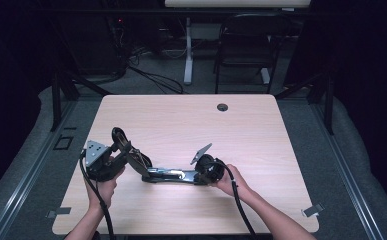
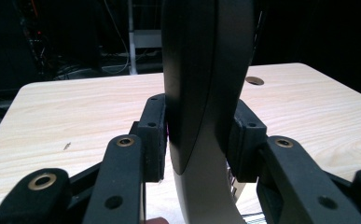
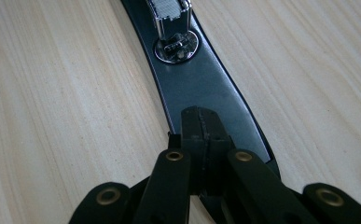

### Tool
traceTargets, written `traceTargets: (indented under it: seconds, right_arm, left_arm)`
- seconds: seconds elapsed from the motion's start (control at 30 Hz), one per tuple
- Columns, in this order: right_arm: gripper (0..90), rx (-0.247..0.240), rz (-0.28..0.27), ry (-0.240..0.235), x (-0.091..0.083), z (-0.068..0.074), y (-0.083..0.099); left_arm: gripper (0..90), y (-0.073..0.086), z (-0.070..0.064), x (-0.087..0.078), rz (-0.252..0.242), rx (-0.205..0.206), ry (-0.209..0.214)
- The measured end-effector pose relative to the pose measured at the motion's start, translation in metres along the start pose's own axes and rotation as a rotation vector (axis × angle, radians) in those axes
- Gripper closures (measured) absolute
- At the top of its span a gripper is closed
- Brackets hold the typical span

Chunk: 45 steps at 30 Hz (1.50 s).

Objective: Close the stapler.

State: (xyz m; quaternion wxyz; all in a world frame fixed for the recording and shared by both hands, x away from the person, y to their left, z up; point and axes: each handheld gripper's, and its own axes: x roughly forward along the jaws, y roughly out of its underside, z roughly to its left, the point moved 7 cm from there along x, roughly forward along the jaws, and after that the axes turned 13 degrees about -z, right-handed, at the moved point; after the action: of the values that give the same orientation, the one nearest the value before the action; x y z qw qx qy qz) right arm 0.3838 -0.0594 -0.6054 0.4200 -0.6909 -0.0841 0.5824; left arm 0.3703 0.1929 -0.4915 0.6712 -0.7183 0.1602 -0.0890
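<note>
A black stapler lies swung open near the table's front. Its flat base (image 1: 168,176) rests on the wood and its top arm (image 1: 133,155) tilts up to the left. My left gripper (image 1: 122,154) is shut on that raised arm; in the left gripper view the dark curved arm (image 2: 201,70) stands clamped between the two pads of the left gripper (image 2: 197,135). My right gripper (image 1: 195,176) meets the base's right end. In the right gripper view the right gripper (image 3: 202,122) has its jaws shut together, tips down on the base (image 3: 201,79), below the metal staple channel (image 3: 171,14).
The wooden table (image 1: 181,120) has a cable hole (image 1: 222,107) near its far edge, also seen as a cable hole (image 2: 254,80) in the left gripper view. A dark chair (image 1: 246,45) and a white desk leg (image 1: 188,50) stand beyond it. Cables trail off the front edge.
</note>
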Motion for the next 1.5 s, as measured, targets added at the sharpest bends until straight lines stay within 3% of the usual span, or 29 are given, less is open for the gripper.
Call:
traceTargets:
  seconds: [0.23, 0.63, 0.83, 1.5]
  right_arm:
    - [90.0, 0.001, 0.002, -0.003, 0.000, 0.000, 0.000]
    - [90.0, 0.005, 0.004, -0.006, 0.000, 0.000, 0.000]
    - [90.0, 0.008, 0.008, -0.005, 0.000, 0.000, 0.000]
    - [90.0, 0.012, 0.005, -0.010, 0.000, -0.001, 0.000]
  left_arm:
    - [64.3, -0.001, -0.012, 0.002, -0.008, 0.048, 0.009]
    - [64.3, -0.002, -0.021, 0.004, -0.003, 0.094, 0.004]
    - [64.1, -0.002, -0.032, 0.007, -0.002, 0.151, 0.011]
    - [61.9, 0.000, -0.049, 0.011, 0.003, 0.205, 0.042]
